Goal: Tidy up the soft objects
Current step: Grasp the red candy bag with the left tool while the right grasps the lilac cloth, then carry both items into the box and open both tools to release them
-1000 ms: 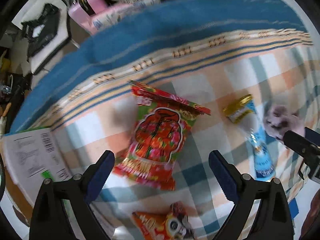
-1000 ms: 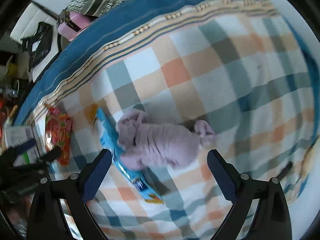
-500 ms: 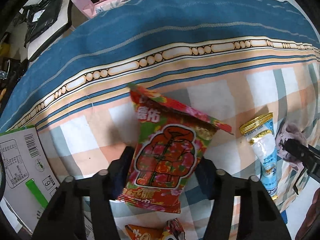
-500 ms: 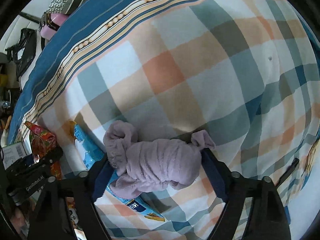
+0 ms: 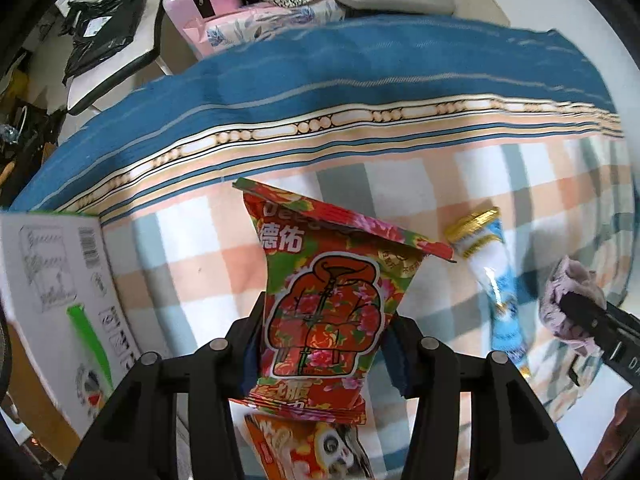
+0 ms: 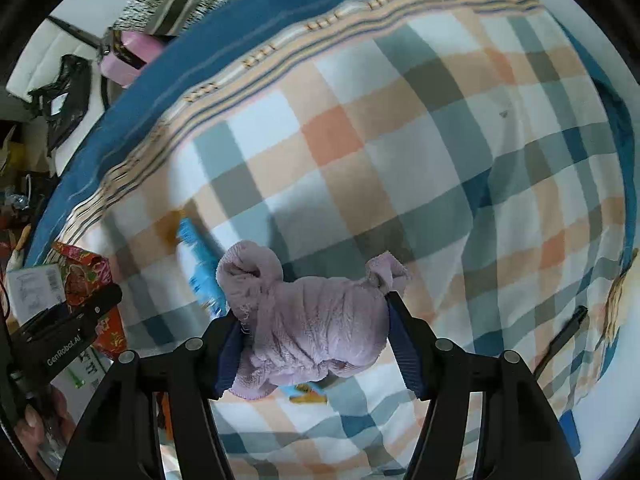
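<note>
A red floral snack packet (image 5: 324, 300) stands upright between the pads of my left gripper (image 5: 324, 344), whose jaws are closing and pinch its waist. It is lifted off the checked blanket (image 5: 400, 188). In the right wrist view a lilac plush toy (image 6: 312, 320) bulges between the blue pads of my right gripper (image 6: 316, 340), whose jaws are closing on it just above the blanket. A blue sachet with a gold end (image 5: 496, 280) lies flat between the two. It is partly hidden under the toy in the right view.
An orange packet with a panda (image 5: 304, 452) lies under the left gripper. A white cardboard box (image 5: 52, 300) sits at the blanket's left edge. A pink suitcase (image 5: 200, 4) and bags stand beyond the blue border. A black pen-like stick (image 6: 560, 340) lies at right.
Both grippers went from wide open to closed around their items. The red packet now stands lifted in the left jaws, and the lilac toy is squeezed and raised in the right jaws.
</note>
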`<state>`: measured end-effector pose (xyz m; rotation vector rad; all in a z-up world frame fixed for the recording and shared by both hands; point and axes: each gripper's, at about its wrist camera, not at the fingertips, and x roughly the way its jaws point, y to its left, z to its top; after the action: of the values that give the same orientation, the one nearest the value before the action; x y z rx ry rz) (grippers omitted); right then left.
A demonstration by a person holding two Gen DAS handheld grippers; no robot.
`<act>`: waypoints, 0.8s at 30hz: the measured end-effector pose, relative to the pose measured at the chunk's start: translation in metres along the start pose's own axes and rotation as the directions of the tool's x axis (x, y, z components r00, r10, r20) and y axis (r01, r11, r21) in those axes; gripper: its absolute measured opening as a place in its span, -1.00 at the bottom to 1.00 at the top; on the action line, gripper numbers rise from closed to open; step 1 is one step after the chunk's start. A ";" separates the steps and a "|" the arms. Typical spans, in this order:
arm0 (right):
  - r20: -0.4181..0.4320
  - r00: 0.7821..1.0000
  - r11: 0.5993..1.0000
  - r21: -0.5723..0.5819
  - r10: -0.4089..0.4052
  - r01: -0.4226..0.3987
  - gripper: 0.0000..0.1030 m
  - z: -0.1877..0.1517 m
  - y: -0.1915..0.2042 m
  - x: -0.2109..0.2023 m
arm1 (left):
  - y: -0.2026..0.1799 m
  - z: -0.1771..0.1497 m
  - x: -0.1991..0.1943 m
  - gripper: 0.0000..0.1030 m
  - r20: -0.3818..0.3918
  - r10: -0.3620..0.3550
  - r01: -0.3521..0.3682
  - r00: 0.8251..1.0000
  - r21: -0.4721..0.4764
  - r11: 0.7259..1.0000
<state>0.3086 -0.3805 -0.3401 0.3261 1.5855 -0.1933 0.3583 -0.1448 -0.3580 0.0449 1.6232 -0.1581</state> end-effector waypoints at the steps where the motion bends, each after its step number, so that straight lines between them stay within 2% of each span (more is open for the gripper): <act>1: 0.008 1.000 1.000 -0.011 0.007 -0.007 0.29 -0.004 0.003 -0.006 | 0.001 -0.005 -0.008 -0.09 0.012 -0.013 0.013 1.000 -0.003 1.000; 9: 0.065 0.995 0.992 -0.105 0.082 -0.075 0.29 -0.050 0.045 -0.070 | 0.012 -0.059 -0.076 -0.09 0.097 -0.125 0.128 0.987 -0.026 0.991; 14: 0.098 0.987 0.976 -0.185 0.131 -0.111 0.29 -0.088 0.087 -0.107 | 0.047 -0.104 -0.121 -0.09 0.162 -0.179 0.189 0.970 -0.047 0.981; 18: 0.121 0.978 0.961 -0.240 0.172 -0.140 0.29 -0.121 0.132 -0.130 | 0.099 -0.145 -0.152 -0.09 0.221 -0.164 0.189 0.961 -0.099 0.977; 24: 0.110 0.971 0.925 -0.341 0.214 -0.166 0.29 -0.177 0.217 -0.141 | 0.177 -0.197 -0.174 -0.09 0.258 -0.086 0.131 0.962 -0.164 0.978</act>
<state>0.2139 -0.1318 -0.1746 0.1976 1.4023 0.1956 0.1963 0.0673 -0.1881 -0.1975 1.3816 -0.0964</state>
